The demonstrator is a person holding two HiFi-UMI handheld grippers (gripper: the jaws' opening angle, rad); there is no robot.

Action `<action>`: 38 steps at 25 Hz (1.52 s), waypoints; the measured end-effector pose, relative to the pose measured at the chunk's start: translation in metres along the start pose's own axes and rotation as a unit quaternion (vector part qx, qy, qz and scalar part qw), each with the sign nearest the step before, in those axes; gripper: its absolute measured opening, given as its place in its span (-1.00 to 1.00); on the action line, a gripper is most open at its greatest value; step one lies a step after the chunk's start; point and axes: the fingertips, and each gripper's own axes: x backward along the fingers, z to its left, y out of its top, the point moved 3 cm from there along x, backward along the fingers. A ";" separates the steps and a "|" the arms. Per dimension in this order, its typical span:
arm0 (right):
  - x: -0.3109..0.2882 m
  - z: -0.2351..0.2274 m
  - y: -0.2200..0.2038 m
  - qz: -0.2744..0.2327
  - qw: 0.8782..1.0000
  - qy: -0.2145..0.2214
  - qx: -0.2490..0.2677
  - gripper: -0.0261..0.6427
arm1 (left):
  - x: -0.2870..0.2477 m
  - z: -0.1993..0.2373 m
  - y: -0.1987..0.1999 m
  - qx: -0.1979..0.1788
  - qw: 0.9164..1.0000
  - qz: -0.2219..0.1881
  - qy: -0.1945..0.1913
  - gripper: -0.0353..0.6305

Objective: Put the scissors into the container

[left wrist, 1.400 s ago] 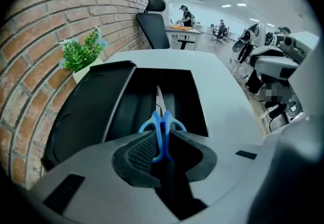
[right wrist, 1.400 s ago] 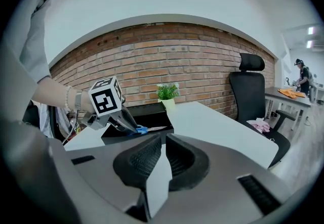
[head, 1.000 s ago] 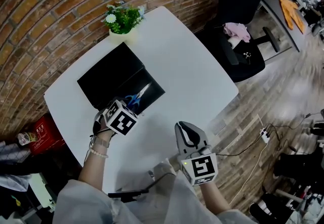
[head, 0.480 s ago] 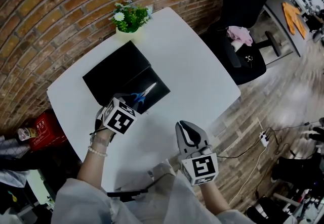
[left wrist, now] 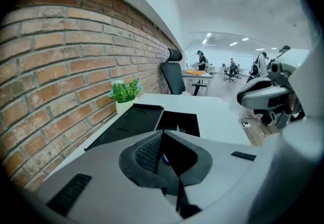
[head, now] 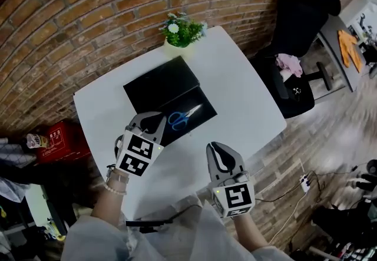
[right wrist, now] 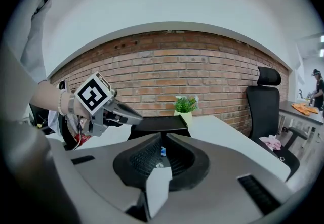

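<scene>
Blue-handled scissors [head: 184, 117] lie inside the open black container [head: 160, 84] on the white table [head: 235, 95], blades pointing toward the right. My left gripper [head: 152, 118] hovers just left of the handles, shut with nothing in it. My right gripper [head: 218, 149] hangs over the table's near edge, also shut and empty. The left gripper view looks over shut jaws [left wrist: 162, 134] at the container [left wrist: 132, 119]. From the right gripper view, the left gripper [right wrist: 126, 114] sits in front of the container [right wrist: 162, 124].
A small potted plant [head: 181, 33] stands at the table's far edge against the brick wall [head: 88, 12]. A black office chair [head: 294, 30] is to the right, a red box [head: 56, 139] on the floor to the left. Cables [head: 306, 180] lie on the wooden floor.
The left gripper has drawn back a little from the scissors, which stay lying in the container. The head view has shifted. The right gripper holds its place.
</scene>
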 end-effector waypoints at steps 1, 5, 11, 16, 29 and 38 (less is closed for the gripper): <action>-0.001 0.007 0.004 -0.003 1.000 0.006 0.006 -0.75 | 0.012 0.003 0.003 0.003 1.000 -0.014 0.008 -0.84; -0.003 0.037 0.024 -0.014 0.999 0.029 0.028 -0.75 | 0.065 0.015 0.013 0.012 0.997 -0.061 0.043 -0.84; -0.007 0.082 0.056 -0.051 0.995 0.059 0.056 -0.75 | 0.139 0.030 0.011 0.031 0.989 -0.114 0.089 -0.84; -0.004 0.116 0.072 -0.059 0.993 0.081 0.067 -0.75 | 0.192 0.030 -0.001 0.035 0.983 -0.138 0.116 -0.84; 0.005 0.174 0.091 -0.058 0.987 0.114 0.093 -0.75 | 0.278 0.021 -0.024 0.055 0.971 -0.176 0.154 -0.84; 0.003 0.188 0.088 -0.068 0.984 0.127 0.103 -0.75 | 0.292 0.022 -0.035 0.074 0.967 -0.183 0.159 -0.84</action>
